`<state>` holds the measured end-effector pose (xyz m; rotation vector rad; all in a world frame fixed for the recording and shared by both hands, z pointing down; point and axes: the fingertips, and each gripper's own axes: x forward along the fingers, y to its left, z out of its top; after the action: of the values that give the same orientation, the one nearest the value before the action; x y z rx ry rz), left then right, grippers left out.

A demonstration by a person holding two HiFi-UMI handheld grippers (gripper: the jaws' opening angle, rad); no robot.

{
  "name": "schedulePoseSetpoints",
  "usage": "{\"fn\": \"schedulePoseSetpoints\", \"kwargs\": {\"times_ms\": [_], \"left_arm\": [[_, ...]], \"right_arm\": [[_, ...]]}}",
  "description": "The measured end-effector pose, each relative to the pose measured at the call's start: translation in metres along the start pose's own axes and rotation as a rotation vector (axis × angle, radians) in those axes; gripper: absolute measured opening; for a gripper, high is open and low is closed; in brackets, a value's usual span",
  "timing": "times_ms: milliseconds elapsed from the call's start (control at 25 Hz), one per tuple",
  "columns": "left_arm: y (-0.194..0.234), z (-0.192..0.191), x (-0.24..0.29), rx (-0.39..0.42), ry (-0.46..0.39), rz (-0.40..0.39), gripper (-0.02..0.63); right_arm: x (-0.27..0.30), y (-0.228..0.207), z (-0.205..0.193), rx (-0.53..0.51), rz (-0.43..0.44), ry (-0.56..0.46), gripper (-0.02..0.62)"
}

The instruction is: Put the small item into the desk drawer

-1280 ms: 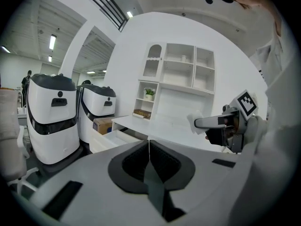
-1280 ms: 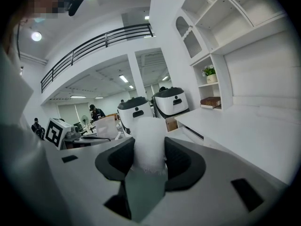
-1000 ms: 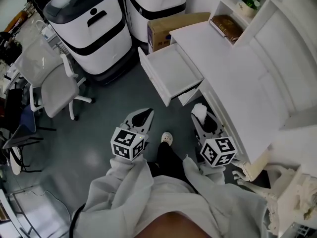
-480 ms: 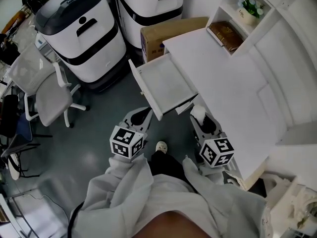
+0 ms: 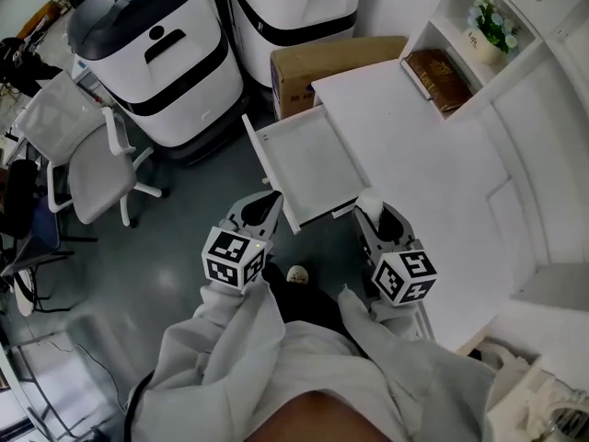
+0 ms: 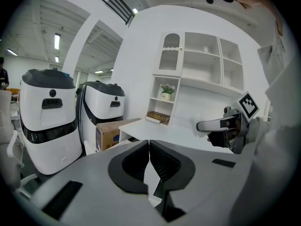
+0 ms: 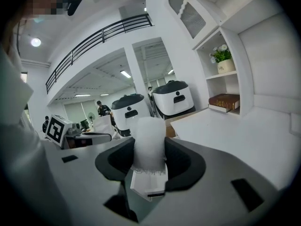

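Note:
The small item (image 5: 370, 201) is a white fuzzy roll, and my right gripper (image 5: 372, 208) is shut on it; in the right gripper view the small item (image 7: 149, 145) stands upright between the pads of the right gripper (image 7: 149, 150). The desk drawer (image 5: 308, 159) is pulled open and shows a bare white inside, jutting from the white desk (image 5: 414, 155). The right gripper hovers at the drawer's near right corner. My left gripper (image 5: 265, 208) is at the drawer's near left corner; in its own view the left gripper (image 6: 149, 147) is shut with nothing in it.
Two white-and-black machines (image 5: 152, 53) (image 5: 294, 7) stand beyond the drawer, with a cardboard box (image 5: 322, 58) beside the desk. A grey office chair (image 5: 83, 155) is at the left. A brown book (image 5: 437, 67) and a potted plant (image 5: 488, 26) sit on the desk shelves. The person's shoe (image 5: 296, 274) is below.
The open drawer has come closer to both grippers, whose tips now sit at its near edge. The right gripper still holds the white item; the left stays shut.

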<state>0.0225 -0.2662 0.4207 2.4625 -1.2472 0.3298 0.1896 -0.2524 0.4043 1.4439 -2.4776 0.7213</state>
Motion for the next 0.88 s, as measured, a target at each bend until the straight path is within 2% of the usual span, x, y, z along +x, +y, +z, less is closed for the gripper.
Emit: {"fn": "schedulePoseSetpoints", "kwargs": {"times_ms": [480, 880], "left_arm": [[0.009, -0.045, -0.01, -0.044, 0.082, 0.01, 0.018], [0.035, -0.063, 0.005, -0.072, 0.124, -0.003, 0.018]], "right_arm": [[0.026, 0.015, -0.053, 0.066, 0.052, 0.099, 0.192], [0.064, 0.017, -0.067, 0.028, 0.049, 0.185, 0.193]]}}
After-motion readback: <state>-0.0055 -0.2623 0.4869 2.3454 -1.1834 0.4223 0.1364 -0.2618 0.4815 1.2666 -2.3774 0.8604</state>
